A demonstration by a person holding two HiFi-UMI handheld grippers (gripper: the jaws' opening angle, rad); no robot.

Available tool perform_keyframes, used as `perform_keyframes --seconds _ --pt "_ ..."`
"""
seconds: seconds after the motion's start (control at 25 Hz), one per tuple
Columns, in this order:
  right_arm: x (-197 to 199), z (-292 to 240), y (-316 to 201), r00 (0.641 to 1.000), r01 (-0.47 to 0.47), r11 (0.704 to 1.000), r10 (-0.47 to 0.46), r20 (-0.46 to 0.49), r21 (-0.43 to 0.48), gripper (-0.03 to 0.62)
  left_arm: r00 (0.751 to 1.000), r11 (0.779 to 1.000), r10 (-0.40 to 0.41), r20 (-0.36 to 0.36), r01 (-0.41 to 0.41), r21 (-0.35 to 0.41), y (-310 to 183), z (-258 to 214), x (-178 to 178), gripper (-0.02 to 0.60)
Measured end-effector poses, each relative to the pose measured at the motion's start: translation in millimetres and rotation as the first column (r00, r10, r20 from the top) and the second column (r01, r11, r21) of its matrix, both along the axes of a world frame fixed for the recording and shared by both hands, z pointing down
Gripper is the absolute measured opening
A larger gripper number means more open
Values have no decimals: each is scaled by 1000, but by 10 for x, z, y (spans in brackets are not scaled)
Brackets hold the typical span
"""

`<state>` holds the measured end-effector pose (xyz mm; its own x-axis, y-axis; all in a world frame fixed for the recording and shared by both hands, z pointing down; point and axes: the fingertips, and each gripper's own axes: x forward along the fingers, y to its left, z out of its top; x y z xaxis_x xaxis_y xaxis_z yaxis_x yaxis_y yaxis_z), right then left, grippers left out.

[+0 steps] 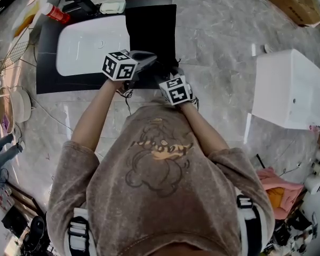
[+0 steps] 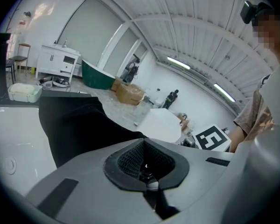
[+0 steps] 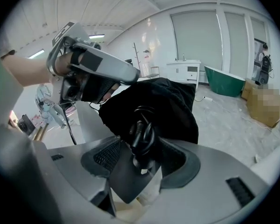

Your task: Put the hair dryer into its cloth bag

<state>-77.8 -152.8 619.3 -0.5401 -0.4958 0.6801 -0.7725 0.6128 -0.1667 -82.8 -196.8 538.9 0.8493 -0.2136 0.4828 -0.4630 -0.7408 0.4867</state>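
Left gripper [image 1: 149,60]: fingers together, tip at the bag's near edge. Whether it pinches cloth is too small to tell.
Right gripper [image 3: 140,157]: fingers apart, a black cord [image 3: 141,132] coil sits between them, no squeeze visible.
Bag [image 1: 152,33]: black cloth, bunched, part over the white basin [image 1: 85,47], part on the black mat [image 1: 48,73], just ahead of both grippers.
Dryer: body not visible. Only the cord shows, at the bag's near side.
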Motion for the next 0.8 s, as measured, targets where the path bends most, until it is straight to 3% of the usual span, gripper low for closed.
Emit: perform_keyframes --seconds 0.32,0.52,0.8 --pt "71 45 177 1000 16 1000 -16 -17 -5 239 1000 1000 -3 2 3 -3 5 17 12 15" --pt "190 109 151 997 -26 1000 26 -76 -1 128 1000 1000 0 6 0 -5 37 29 12 15" --pt "180 96 147 996 -24 1000 24 -87 2 117 1000 1000 0 6 0 -8 67 46 -14 15"
